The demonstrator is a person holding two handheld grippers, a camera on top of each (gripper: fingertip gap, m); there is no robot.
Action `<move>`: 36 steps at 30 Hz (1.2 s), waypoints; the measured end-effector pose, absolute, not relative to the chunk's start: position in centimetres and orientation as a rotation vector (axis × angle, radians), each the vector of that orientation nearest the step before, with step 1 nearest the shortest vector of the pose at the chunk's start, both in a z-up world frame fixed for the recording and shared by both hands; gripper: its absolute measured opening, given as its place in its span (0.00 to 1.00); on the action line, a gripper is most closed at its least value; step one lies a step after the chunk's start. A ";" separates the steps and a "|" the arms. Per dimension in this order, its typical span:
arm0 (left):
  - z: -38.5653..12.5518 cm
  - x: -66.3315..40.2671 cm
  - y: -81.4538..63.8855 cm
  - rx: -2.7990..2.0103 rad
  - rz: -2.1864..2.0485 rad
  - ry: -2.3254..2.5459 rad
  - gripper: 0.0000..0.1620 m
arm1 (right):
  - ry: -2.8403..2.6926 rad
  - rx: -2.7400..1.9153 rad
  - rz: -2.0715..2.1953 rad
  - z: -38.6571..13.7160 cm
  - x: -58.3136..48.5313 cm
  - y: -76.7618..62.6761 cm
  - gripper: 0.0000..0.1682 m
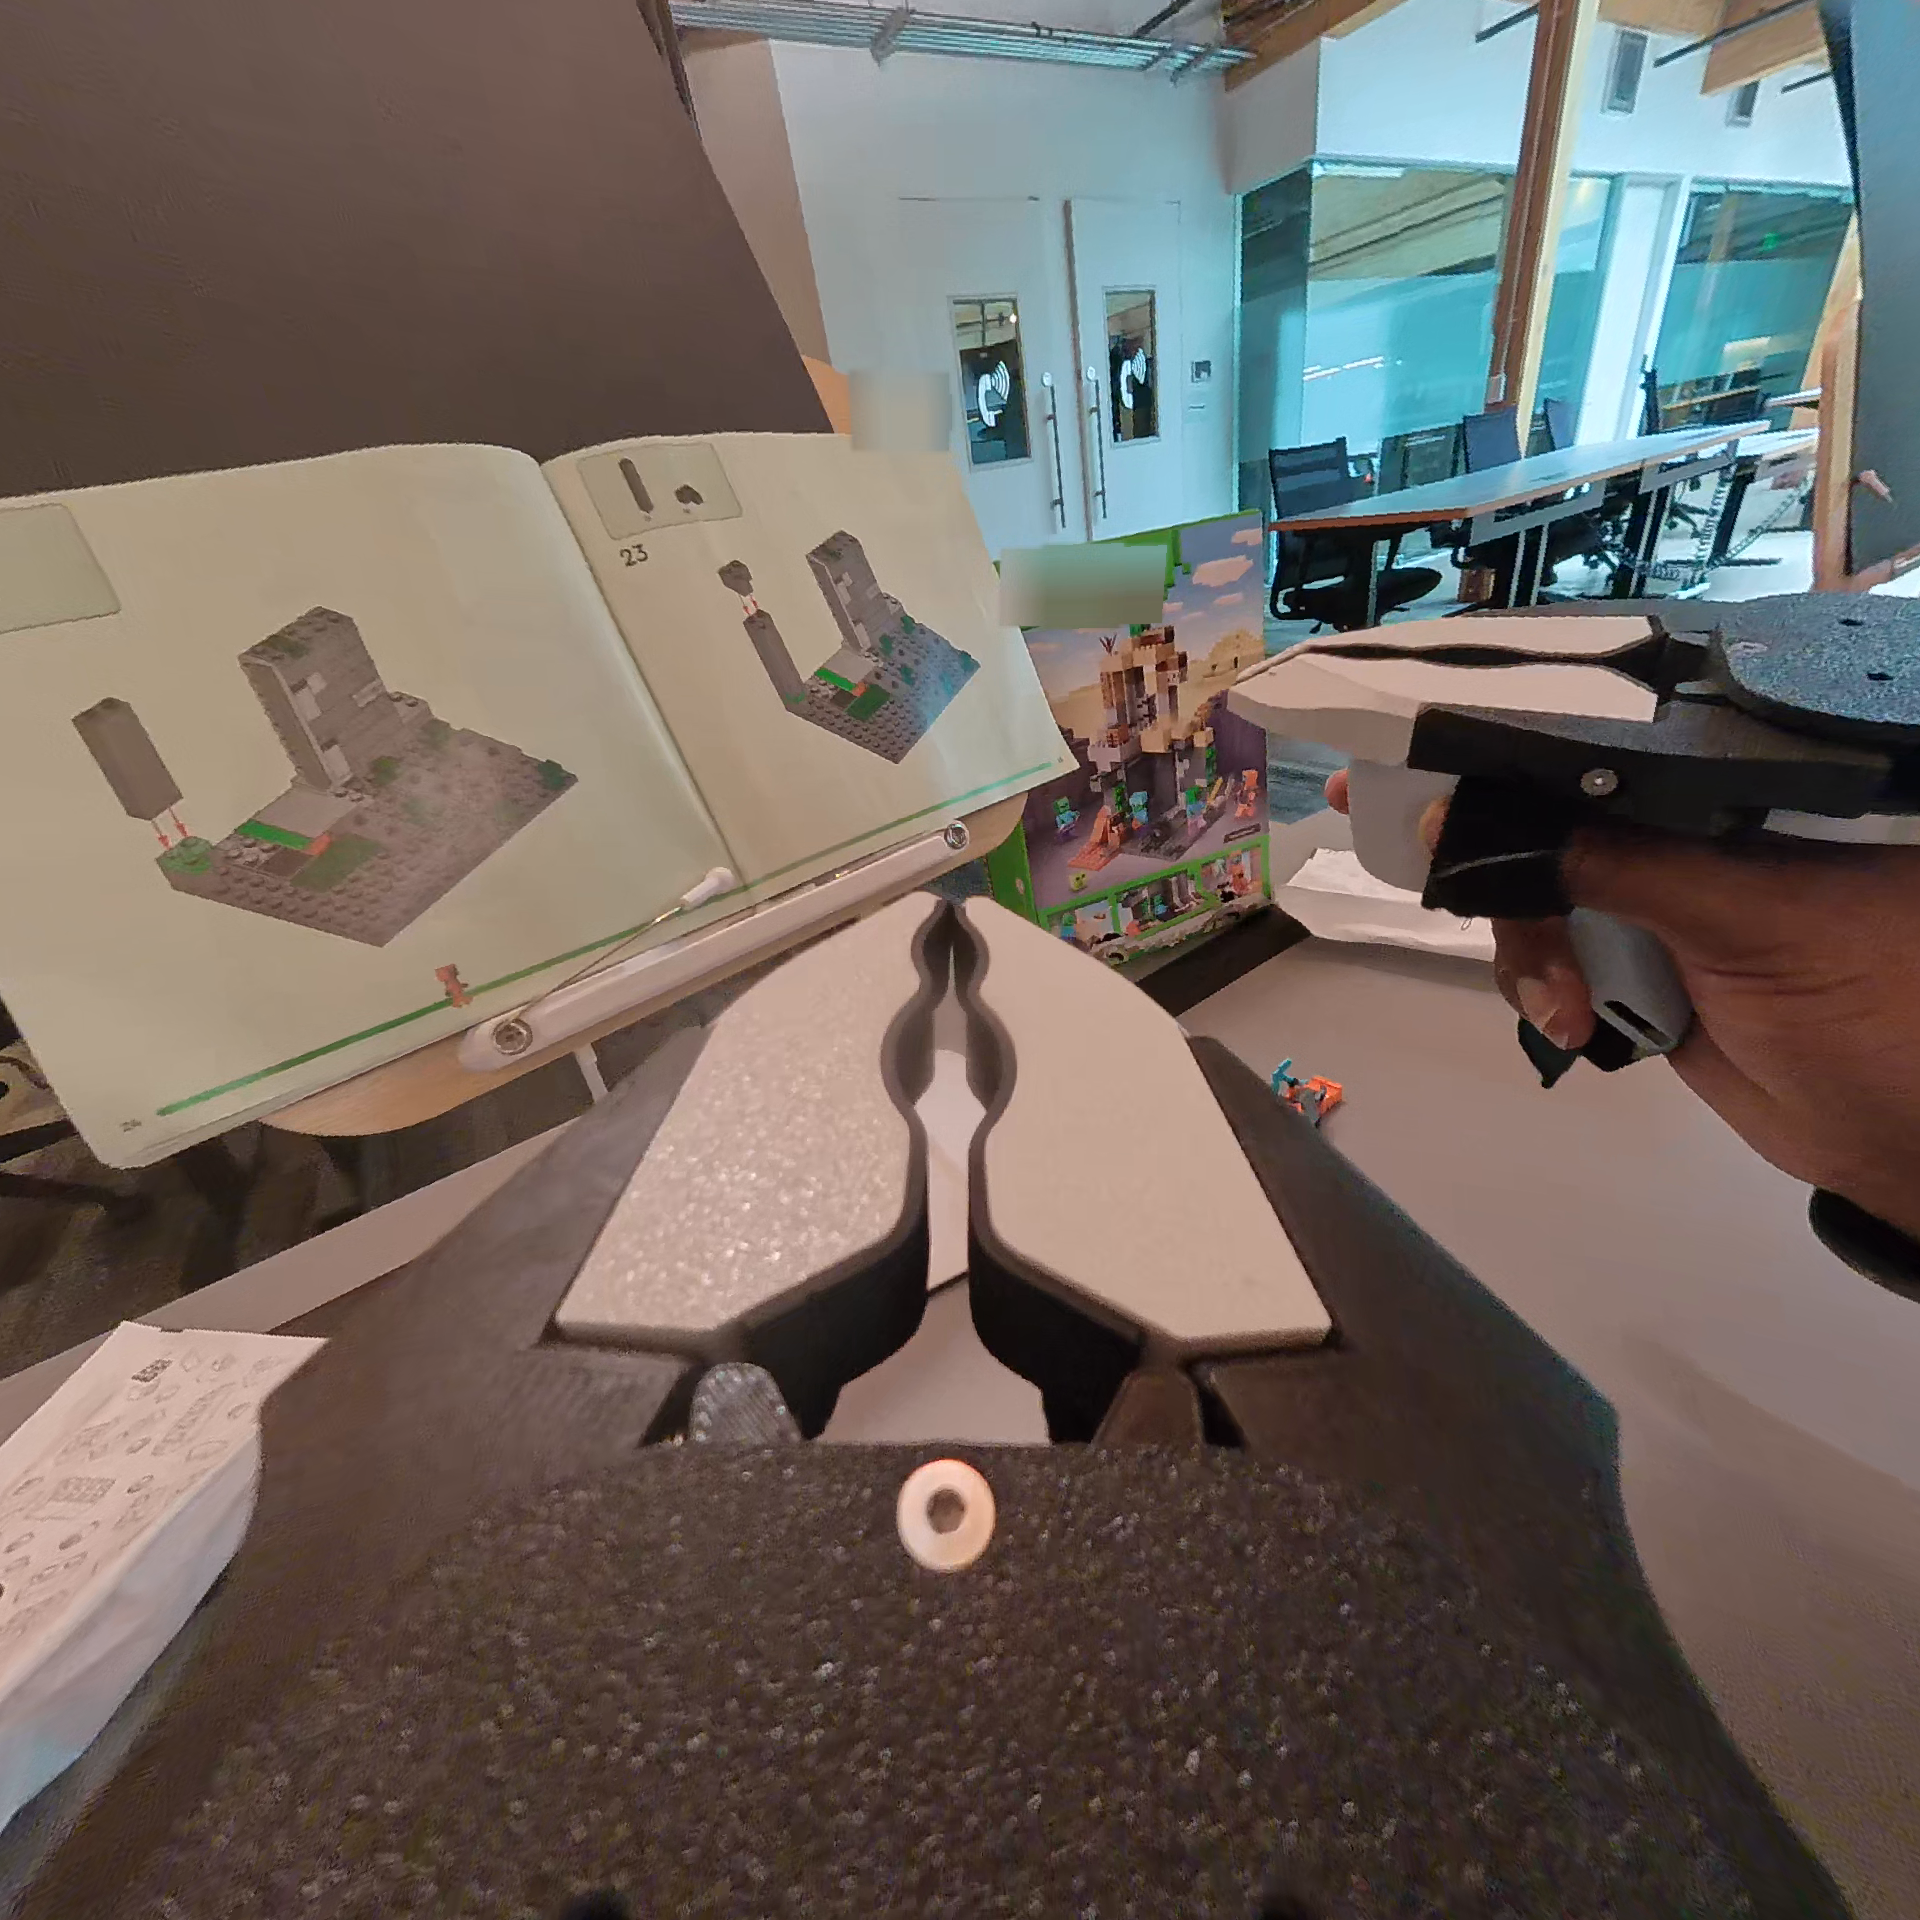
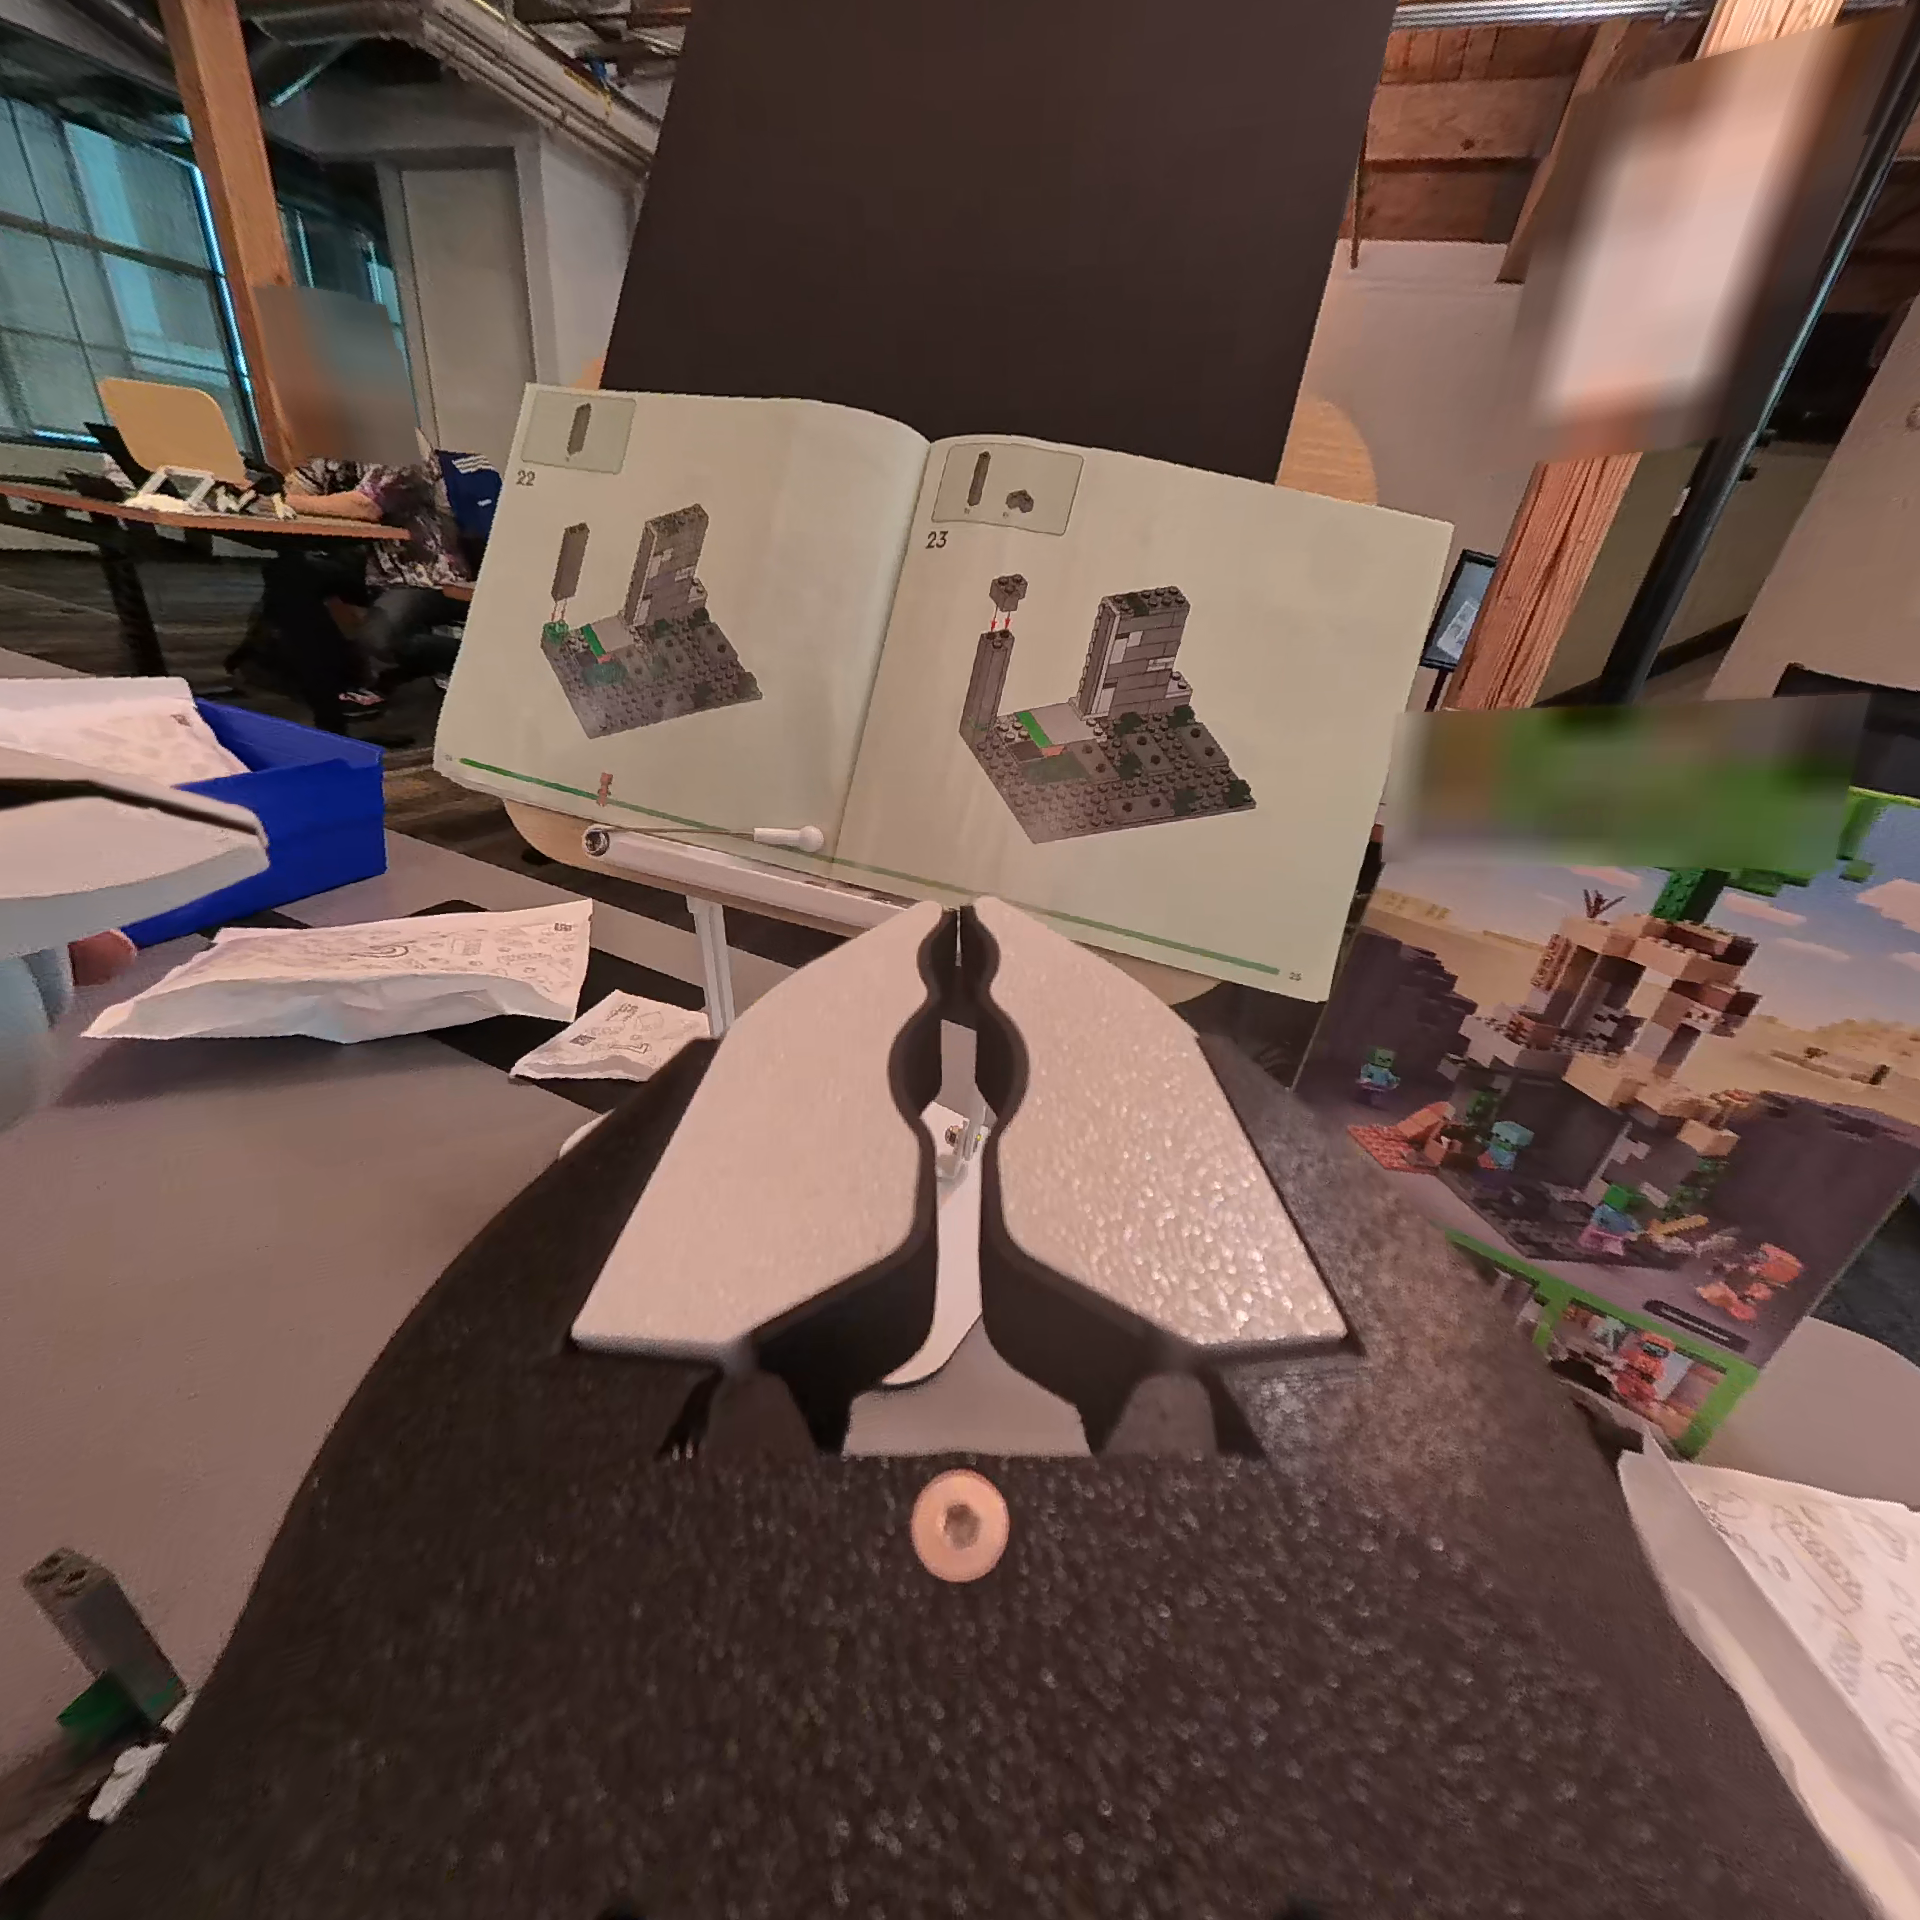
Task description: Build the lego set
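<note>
Both grippers point at the open instruction booklet (image 2: 914,665) on its stand, the left gripper (image 1: 954,914) and right gripper (image 2: 958,914) each pinched closed on nothing. The partly built lego model (image 2: 99,1662), below and left of the booklet, is cut off at the frame edge. The set's box (image 2: 1621,1122) stands right of the booklet on a grey table (image 2: 260,1195), in an open office.
</note>
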State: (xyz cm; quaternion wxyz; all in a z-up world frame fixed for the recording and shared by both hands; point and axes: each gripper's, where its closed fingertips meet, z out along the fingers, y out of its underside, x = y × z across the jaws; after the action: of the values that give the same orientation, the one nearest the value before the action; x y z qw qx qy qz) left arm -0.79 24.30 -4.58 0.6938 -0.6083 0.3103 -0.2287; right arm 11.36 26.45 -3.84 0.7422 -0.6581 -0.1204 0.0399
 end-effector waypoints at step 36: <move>1.7 -10.0 20.3 -1.430 -0.480 0.683 0.01 | -0.489 -1.478 0.089 -4.6 8.5 22.1 0.00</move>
State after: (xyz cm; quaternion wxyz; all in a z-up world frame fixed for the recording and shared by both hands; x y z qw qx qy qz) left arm -9.96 20.27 1.67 0.6763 -0.6362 0.3039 -0.2133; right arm 8.47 22.08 -4.58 0.7112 -0.6664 -0.2203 0.0400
